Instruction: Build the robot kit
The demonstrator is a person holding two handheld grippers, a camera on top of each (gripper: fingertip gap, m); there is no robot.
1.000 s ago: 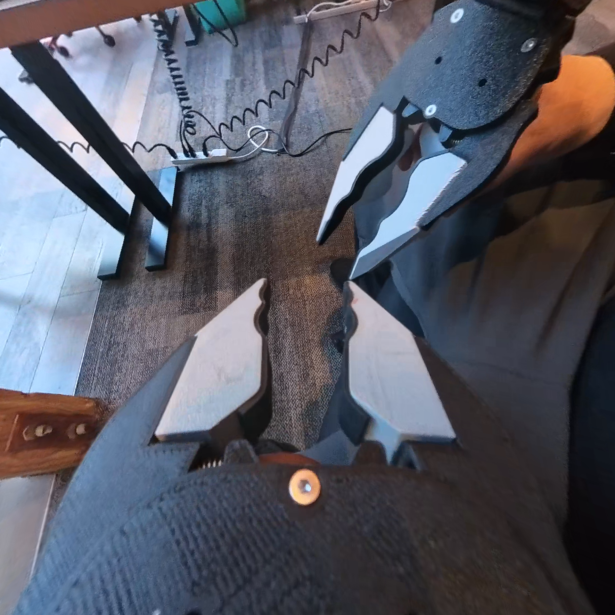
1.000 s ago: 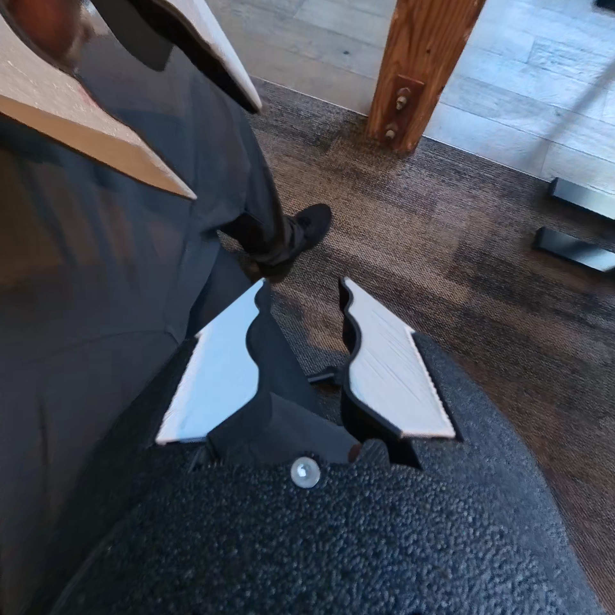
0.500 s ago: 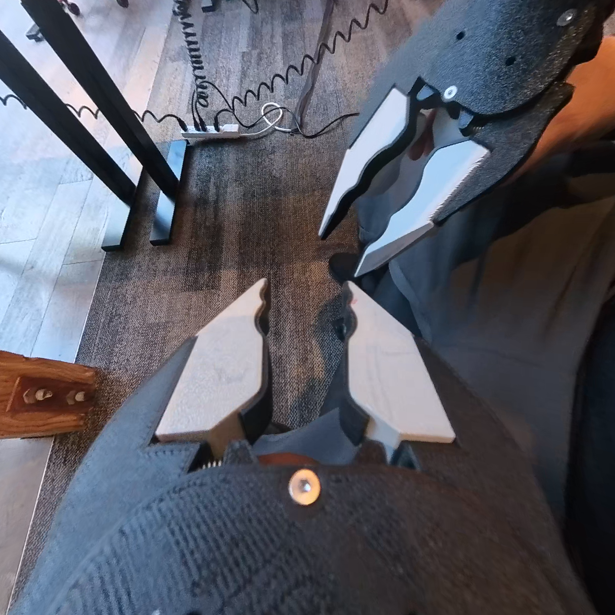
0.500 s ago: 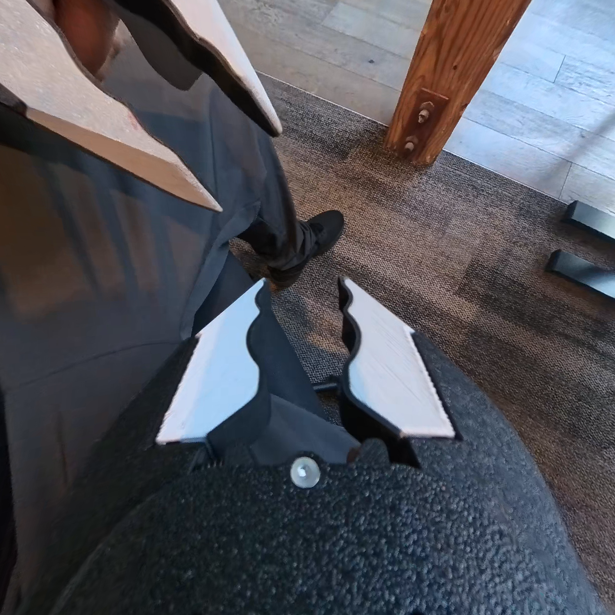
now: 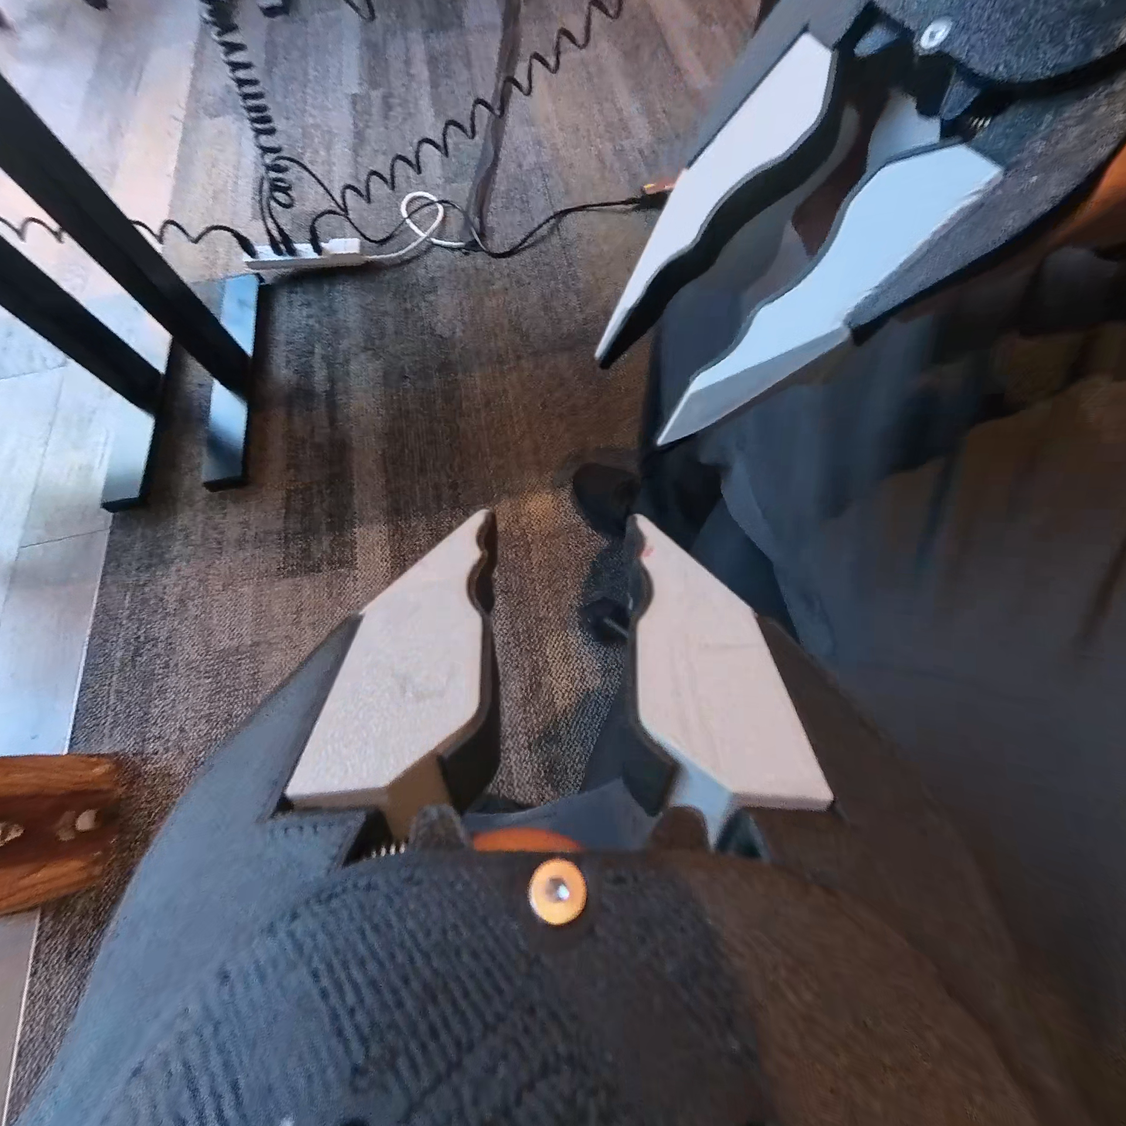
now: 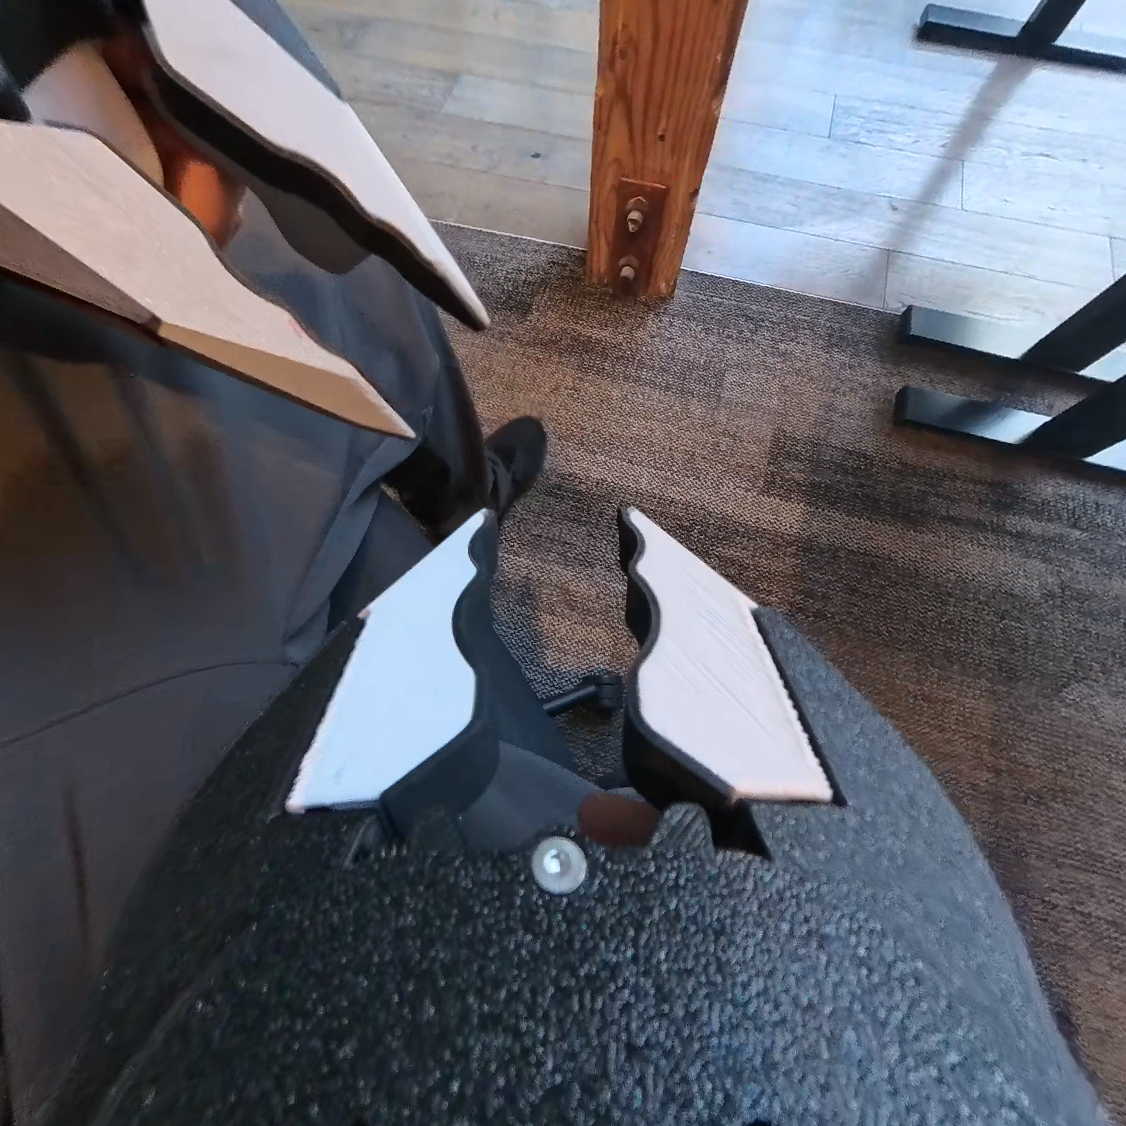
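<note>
My left gripper is open and empty, pointing down at grey-brown carpet. My right gripper is open and empty too, also over the carpet. Each shows in the other's view: the right gripper at the upper right of the left wrist view, the left gripper at the upper left of the right wrist view. Both hang beside a person's dark grey trouser leg, with a black shoe on the carpet below.
A wooden post with two bolts stands at the carpet's edge, by pale plank floor. Black metal table legs and feet stand to the left. A white power strip with coiled black cables lies beyond.
Both views have shifted a little: the wooden post has moved toward the middle of the right wrist view, and the other gripper looms larger in each. Both jaws stay open.
</note>
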